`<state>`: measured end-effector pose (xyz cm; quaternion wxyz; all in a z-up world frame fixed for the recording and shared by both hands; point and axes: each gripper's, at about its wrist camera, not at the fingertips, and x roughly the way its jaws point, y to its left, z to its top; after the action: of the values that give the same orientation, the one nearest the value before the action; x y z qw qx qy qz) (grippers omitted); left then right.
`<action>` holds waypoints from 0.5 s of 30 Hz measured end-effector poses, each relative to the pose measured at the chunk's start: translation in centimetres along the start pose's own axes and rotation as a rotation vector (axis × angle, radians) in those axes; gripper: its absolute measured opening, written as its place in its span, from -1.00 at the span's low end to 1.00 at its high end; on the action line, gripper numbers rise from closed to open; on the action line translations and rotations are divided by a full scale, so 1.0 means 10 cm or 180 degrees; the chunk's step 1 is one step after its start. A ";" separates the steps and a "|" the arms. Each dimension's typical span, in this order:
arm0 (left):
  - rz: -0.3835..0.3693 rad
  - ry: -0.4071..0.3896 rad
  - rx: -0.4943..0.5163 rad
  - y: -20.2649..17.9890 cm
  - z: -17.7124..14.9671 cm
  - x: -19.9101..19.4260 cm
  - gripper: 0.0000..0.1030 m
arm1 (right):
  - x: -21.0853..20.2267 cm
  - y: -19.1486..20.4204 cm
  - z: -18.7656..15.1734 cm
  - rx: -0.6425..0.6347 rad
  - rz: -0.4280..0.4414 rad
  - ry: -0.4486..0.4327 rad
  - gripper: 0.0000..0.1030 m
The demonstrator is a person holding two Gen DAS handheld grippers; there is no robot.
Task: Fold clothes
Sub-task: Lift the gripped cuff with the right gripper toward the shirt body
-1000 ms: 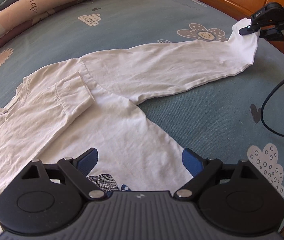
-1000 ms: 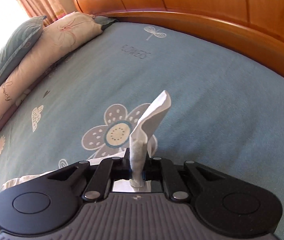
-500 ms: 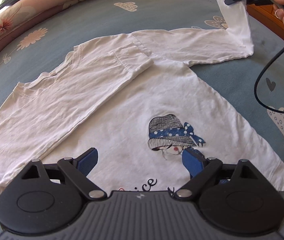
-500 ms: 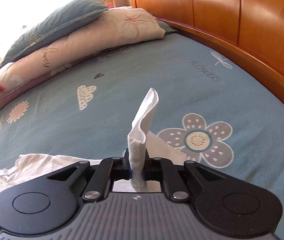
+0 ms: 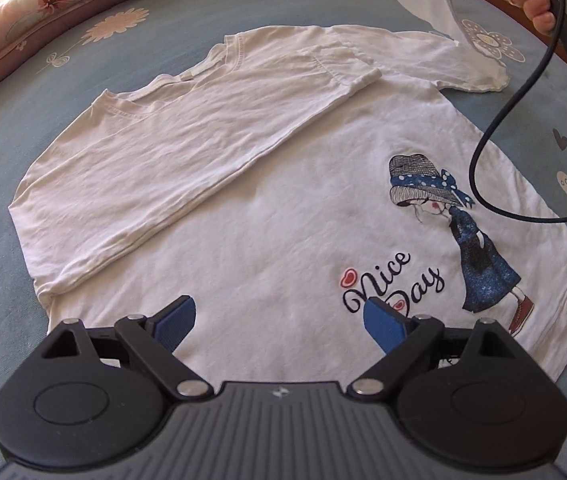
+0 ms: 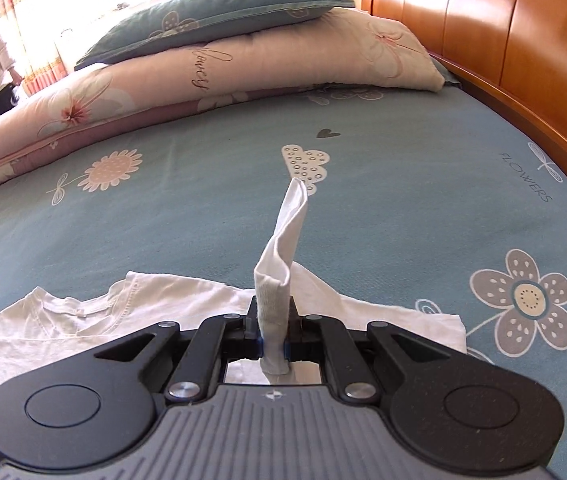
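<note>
Blue flower-print bed sheet (image 5: 203,12) carrying one white long-sleeved cotton shirt with a girl print (image 5: 267,216), spread flat: light, limp, crease-prone, best taken at cuffs or hem; right gripper (image 6: 274,344) clamped on sleeve cuff (image 6: 279,280), left gripper (image 5: 279,318) spread wide above the hem, empty.

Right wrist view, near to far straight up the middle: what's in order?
right gripper shut on the sleeve cuff → white shirt → blue bedsheet with a cloud print → folded floral quilt → blue pillow on top of it.
</note>
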<state>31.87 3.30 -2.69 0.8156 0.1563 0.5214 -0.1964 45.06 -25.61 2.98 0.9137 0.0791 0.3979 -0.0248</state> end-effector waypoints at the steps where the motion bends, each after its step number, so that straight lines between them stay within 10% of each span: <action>1: 0.0000 0.0003 -0.0023 0.04 -0.03 -0.01 0.76 | 0.02 0.08 -0.01 -0.0053 -0.0007 0.0003 -0.81; 15: -0.0019 0.0070 -0.0215 0.38 -0.37 -0.07 0.76 | 0.21 1.06 -0.20 -0.0613 0.0075 0.0000 -0.81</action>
<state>30.50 8.49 -3.35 0.8140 0.1292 0.5372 -0.1794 46.26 -14.76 1.44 0.9173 -0.0045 0.3975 0.0243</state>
